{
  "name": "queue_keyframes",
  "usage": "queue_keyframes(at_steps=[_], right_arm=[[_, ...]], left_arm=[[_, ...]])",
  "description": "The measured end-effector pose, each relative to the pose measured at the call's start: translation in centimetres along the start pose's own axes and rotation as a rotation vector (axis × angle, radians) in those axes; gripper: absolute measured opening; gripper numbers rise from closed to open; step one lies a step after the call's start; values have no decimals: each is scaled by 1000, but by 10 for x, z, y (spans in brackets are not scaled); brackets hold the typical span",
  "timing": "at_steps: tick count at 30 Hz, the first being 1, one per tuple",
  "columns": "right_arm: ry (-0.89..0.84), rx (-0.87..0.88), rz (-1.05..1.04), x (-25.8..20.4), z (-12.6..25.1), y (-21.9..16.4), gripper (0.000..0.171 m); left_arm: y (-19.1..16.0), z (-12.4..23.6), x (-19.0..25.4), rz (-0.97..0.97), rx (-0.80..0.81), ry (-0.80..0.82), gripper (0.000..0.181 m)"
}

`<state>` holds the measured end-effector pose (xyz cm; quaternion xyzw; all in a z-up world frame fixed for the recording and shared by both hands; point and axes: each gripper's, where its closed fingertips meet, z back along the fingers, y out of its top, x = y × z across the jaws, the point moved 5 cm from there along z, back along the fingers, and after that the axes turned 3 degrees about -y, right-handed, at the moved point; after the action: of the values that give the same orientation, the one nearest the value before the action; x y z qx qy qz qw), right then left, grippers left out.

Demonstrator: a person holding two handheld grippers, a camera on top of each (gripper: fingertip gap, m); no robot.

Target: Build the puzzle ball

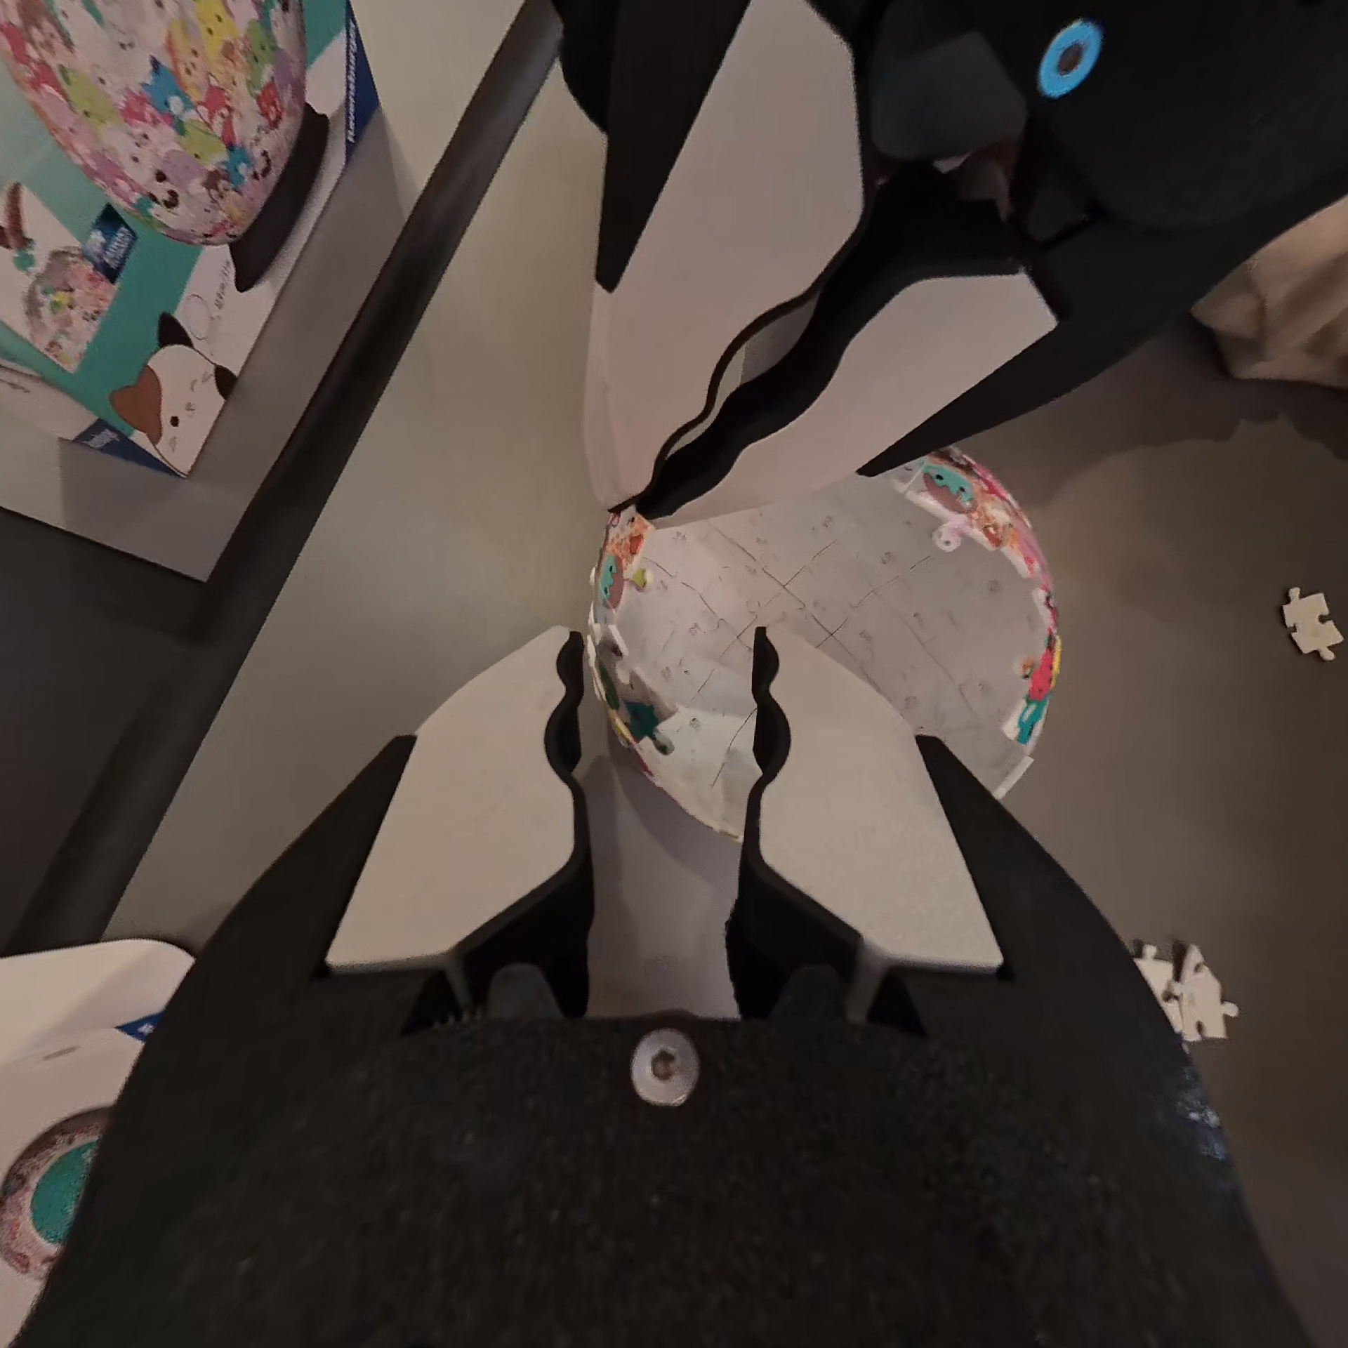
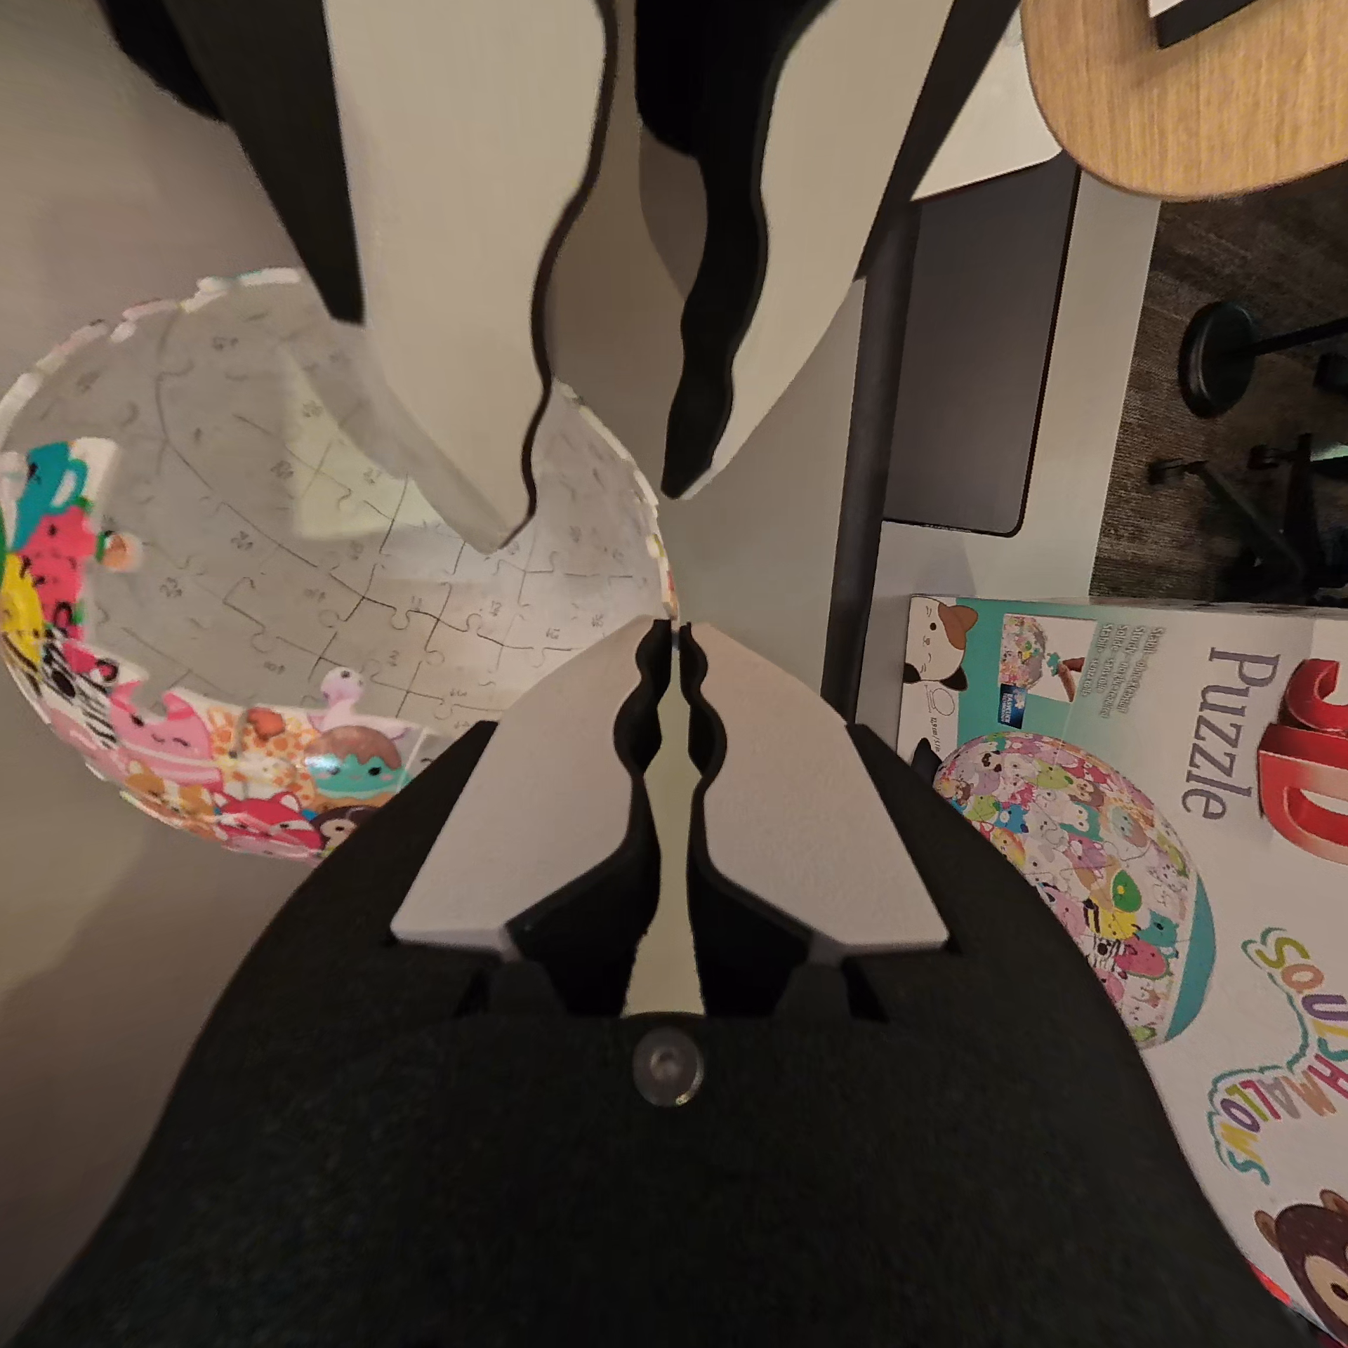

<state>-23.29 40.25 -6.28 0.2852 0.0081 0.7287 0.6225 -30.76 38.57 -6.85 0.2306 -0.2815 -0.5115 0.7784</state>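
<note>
The half-built colourful puzzle ball shell (image 1: 839,627) is held above the pale table (image 1: 452,510). Its rim is straddled by the spread left gripper (image 1: 667,642), pointing forward. The opposite rim edge is pinched by the right gripper (image 2: 675,627), pressed together.

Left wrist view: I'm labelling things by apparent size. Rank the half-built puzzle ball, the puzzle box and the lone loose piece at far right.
1. half-built puzzle ball
2. puzzle box, cropped by the frame, so unsure against the ball
3. loose piece, clearly smallest
</note>
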Motion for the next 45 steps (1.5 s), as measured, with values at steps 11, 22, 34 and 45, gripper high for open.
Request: queue_keyframes(at_steps=[11, 22, 34, 45], right_arm=[[-18, -3, -14, 4, -3, 0, 2], [-2, 10, -51, 7, -4, -1, 2], [-13, 13, -47, 8, -6, 0, 2], [-22, 50, -9, 8, -7, 1, 2]], left_arm=[[-3, -4, -5, 7, 16, -8, 41], [-2, -3, -4, -14, 12, 9, 39], [-2, -3, -8, 2, 7, 34, 35], [8, 30, -23, 116, 130, 84, 31]])
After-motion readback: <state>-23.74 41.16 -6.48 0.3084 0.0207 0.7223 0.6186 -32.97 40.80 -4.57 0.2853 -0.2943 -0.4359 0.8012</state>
